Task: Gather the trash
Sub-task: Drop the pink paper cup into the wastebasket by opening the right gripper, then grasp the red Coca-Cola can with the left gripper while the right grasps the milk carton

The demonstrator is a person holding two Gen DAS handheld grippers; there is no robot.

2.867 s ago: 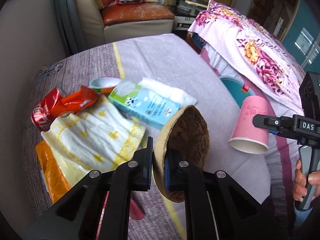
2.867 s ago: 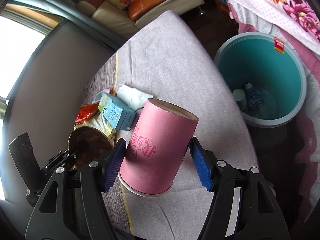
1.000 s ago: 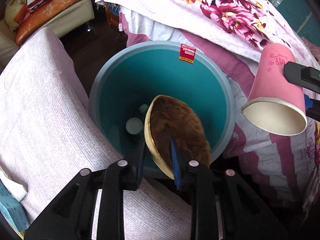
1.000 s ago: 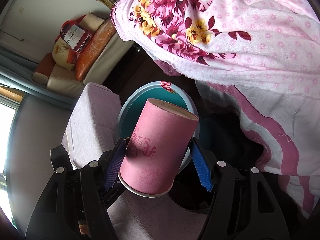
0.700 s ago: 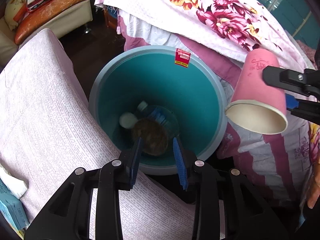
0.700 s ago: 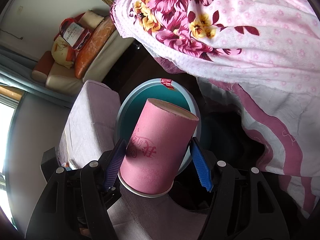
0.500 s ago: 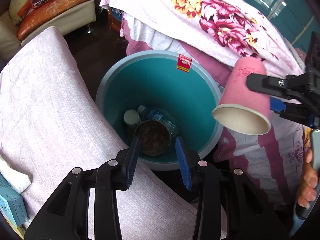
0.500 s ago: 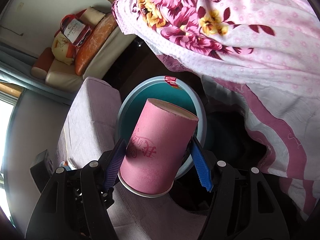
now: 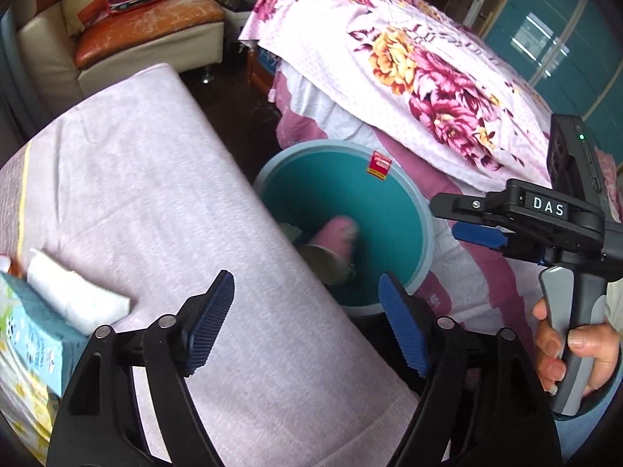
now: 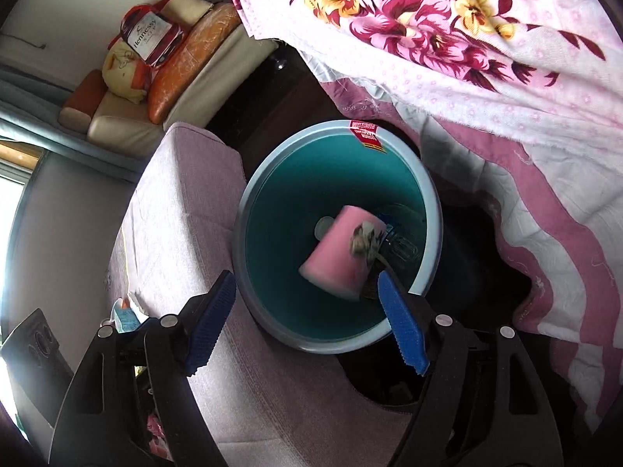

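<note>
Flowered bedspread (image 9: 428, 78) behind, bench (image 9: 155, 194) in front: the left tongs (image 9: 307, 323) have just sprung wide, empty. From the right view, the right tongs (image 10: 307, 323) just opened too; the pink cup (image 10: 338, 257) tumbles into the teal bin (image 10: 432, 210). Two pieces collected.

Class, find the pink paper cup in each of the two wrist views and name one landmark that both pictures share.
Left wrist view: pink paper cup right of centre, blurred, inside the teal plastic bin.
Right wrist view: pink paper cup at centre, inside the teal bin, above the gripper's right pad.
Shared landmark: the red sticker on the bin's far rim.
</note>
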